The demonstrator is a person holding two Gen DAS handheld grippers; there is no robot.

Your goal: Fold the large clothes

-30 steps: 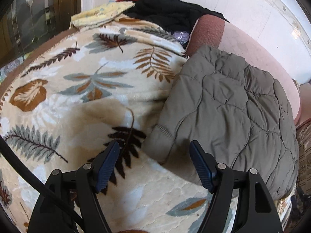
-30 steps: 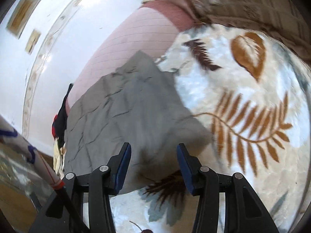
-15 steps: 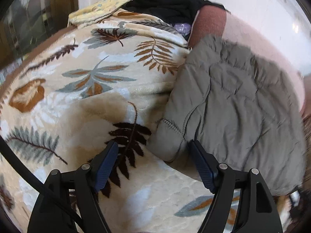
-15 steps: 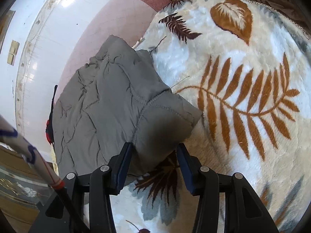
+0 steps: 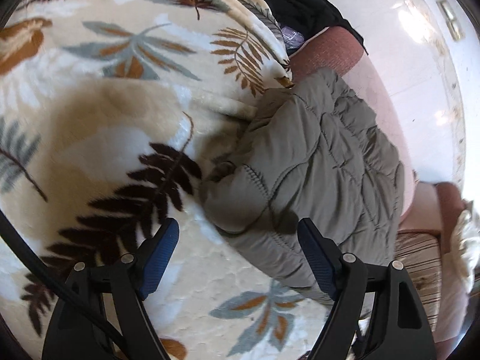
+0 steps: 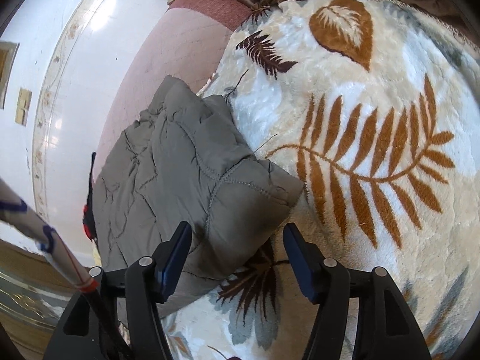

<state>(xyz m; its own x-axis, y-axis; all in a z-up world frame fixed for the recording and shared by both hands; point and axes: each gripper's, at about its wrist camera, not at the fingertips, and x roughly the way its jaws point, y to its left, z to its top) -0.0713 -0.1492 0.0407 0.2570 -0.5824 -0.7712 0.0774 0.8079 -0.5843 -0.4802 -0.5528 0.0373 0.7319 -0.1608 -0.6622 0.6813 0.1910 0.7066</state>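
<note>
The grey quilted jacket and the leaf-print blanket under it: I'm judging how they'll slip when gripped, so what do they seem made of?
The quilted jacket looks like thin, smooth synthetic shell over soft padding, matte with slight sheen: stitched seams pucker into puffy panels. The leaf-print blanket looks like plush fleece, probably synthetic: a fuzzy pile glints in sunlight.

Grey quilted jacket (image 6: 192, 177) folded on leaf-print blanket (image 6: 375, 138), right gripper (image 6: 237, 249) jaws apart
</note>
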